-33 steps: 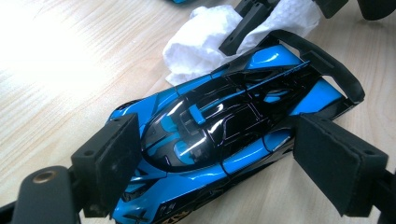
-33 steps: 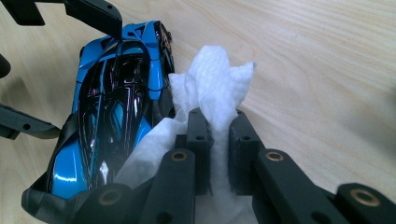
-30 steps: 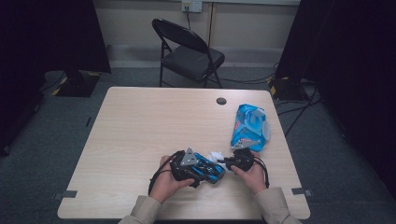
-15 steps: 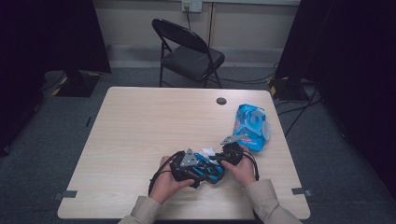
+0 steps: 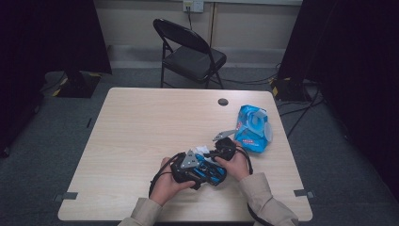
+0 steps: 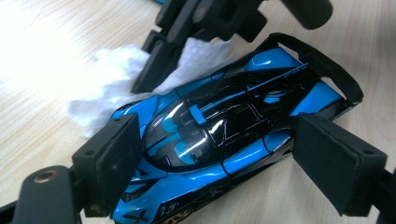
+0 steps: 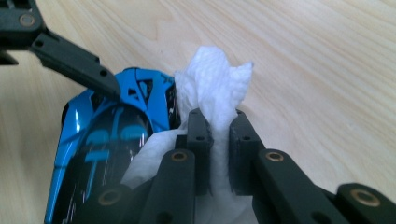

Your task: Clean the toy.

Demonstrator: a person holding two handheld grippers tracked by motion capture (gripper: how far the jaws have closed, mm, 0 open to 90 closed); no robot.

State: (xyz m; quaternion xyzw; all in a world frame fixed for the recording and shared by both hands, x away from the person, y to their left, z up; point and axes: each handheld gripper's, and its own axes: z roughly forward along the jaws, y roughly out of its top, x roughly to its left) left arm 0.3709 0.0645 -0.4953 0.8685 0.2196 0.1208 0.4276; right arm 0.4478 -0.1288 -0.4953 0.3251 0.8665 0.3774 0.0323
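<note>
Near the front edge of the table (image 5: 141, 122), the left gripper (image 5: 188, 167) straddles a blue toy car (image 6: 219, 140), its jaws spread wide at either flank, the left pad close against the body, the right one standing off. The right gripper (image 7: 217, 135) is pinched tight on a white wipe (image 7: 215, 88), pressing it against the car's end. A moment ago that gripper sat further out toward the blue wipes packet (image 5: 254, 128) by the right edge; it has since closed in on the car, while the left one has stayed put
</note>
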